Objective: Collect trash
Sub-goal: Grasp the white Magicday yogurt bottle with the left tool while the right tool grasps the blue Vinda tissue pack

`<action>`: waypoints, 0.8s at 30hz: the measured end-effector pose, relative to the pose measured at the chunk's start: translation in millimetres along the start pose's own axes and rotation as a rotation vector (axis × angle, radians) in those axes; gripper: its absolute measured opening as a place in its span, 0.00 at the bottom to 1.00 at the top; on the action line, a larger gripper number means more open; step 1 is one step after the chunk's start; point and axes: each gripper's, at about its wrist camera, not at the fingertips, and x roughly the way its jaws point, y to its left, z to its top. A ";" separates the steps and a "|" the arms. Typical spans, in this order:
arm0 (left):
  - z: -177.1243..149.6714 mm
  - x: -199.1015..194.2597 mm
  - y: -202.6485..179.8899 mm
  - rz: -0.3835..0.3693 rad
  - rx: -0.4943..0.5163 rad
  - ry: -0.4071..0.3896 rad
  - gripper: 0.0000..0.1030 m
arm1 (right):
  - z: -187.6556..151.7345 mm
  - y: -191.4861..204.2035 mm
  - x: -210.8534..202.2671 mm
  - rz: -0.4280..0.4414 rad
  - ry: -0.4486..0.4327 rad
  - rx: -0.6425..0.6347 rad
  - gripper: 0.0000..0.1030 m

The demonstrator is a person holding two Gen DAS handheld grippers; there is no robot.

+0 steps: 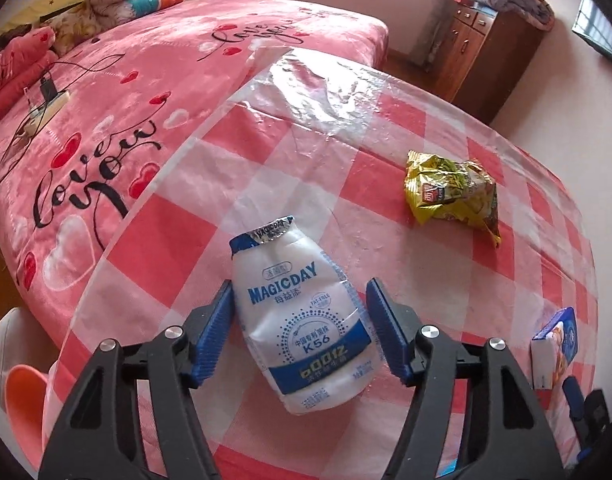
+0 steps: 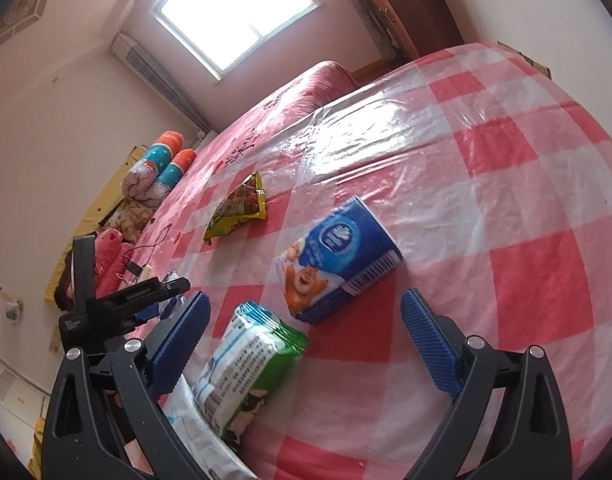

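Left gripper (image 1: 300,322) straddles the squashed white drink bottle (image 1: 304,320) lying on the bench (image 1: 445,288); its jaws stand half-wide, left pad touching the bottle, right pad just clear, so no grip yet. Right gripper (image 2: 304,350) hangs wide open over a green wipes pack (image 2: 252,364), holding nothing. Risk: the bottle (crumpled, glossy film) squirts out or buckles if the jaws close off-centre, and the slick plastic cover lets it slide.

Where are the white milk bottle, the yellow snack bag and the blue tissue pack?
white milk bottle (image 1: 302,320), left wrist view, label middle.
yellow snack bag (image 1: 449,192), left wrist view, crumpled middle.
blue tissue pack (image 2: 337,256), right wrist view, top face.
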 end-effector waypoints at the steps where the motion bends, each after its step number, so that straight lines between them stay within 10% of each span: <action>1: -0.5 -0.3 -0.2 -0.003 0.003 -0.004 0.64 | 2.3 3.6 1.8 -0.012 0.002 -0.010 0.91; 24: -16.3 -9.9 1.5 -0.114 0.086 -0.018 0.60 | 17.7 38.0 70.4 -0.339 0.056 -0.277 0.74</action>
